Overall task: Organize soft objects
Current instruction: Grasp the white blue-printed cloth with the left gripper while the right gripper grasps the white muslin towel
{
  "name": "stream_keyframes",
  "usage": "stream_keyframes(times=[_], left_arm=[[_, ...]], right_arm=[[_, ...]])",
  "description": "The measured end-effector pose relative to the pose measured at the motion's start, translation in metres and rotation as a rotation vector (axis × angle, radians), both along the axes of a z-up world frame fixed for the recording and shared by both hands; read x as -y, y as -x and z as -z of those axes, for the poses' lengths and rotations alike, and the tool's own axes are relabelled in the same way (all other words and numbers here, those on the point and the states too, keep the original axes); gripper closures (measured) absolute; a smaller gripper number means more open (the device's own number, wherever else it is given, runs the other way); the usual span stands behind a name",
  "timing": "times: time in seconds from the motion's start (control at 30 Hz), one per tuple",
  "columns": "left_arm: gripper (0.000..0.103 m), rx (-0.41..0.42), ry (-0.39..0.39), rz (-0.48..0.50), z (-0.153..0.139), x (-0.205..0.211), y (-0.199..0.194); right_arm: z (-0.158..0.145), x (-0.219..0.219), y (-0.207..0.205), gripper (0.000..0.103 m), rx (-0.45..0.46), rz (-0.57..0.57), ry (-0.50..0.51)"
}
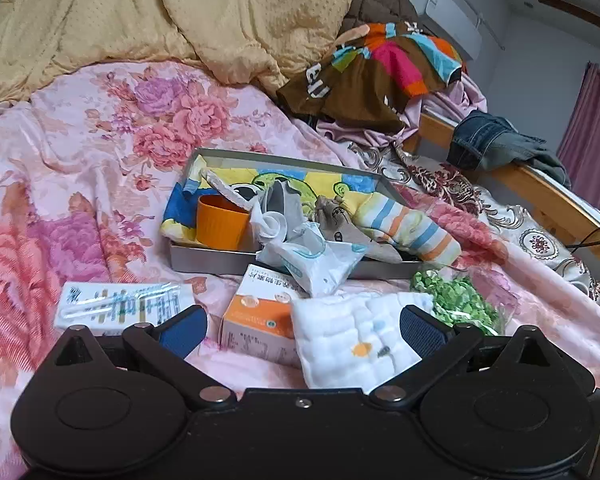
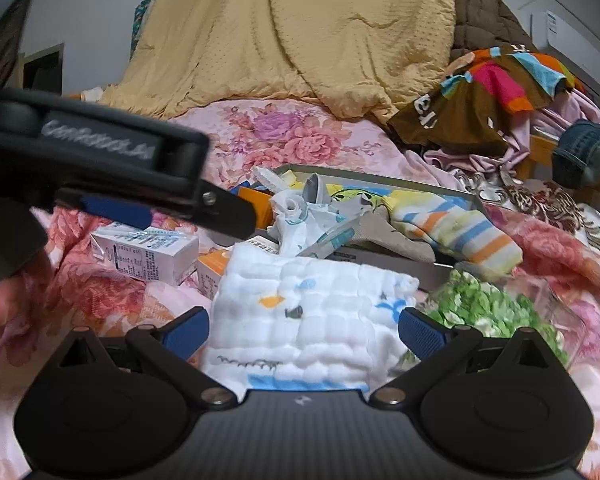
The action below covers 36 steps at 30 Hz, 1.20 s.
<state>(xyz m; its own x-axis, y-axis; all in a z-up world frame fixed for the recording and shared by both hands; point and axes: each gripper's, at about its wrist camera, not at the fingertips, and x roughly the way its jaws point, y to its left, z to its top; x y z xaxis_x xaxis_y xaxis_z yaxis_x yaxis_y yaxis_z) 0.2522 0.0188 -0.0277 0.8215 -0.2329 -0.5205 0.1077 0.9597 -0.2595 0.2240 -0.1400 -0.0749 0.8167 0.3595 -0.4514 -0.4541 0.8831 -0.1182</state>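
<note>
A white quilted cloth (image 2: 312,316) with small fish prints lies on the bed's pink floral cover (image 1: 100,128), just in front of a grey tray (image 1: 204,258). The right tongs (image 2: 304,332) stand wide open with nothing held, and the cloth lies between the two blue pads, its near edge running under the tool's body. The left tongs (image 1: 302,326) are also spread wide and empty; in the left wrist view the cloth (image 1: 356,336) sits toward the right-hand pad, overlapping an orange-and-white box (image 1: 256,320). In the right wrist view the left tool shows blurred at the upper left, so whether it touches anything there is hard to tell.

The tray holds an orange cup (image 1: 220,222), a striped sock (image 1: 408,224), grey socks and a crumpled white plastic packet (image 1: 320,264) that spills over its front rim. A green-and-white patterned bundle (image 1: 456,300) lies just right of the cloth, and a pale box (image 1: 120,306) lies to its left.
</note>
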Motion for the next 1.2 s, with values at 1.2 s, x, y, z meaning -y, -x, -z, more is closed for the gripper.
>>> stream_keyframes(times=[1.2], left_arm=[[0.026, -0.3, 0.109, -0.03, 0.019, 0.03, -0.142]], right_arm=[[0.023, -0.019, -0.022, 0.018, 0.003, -0.03, 0.126]])
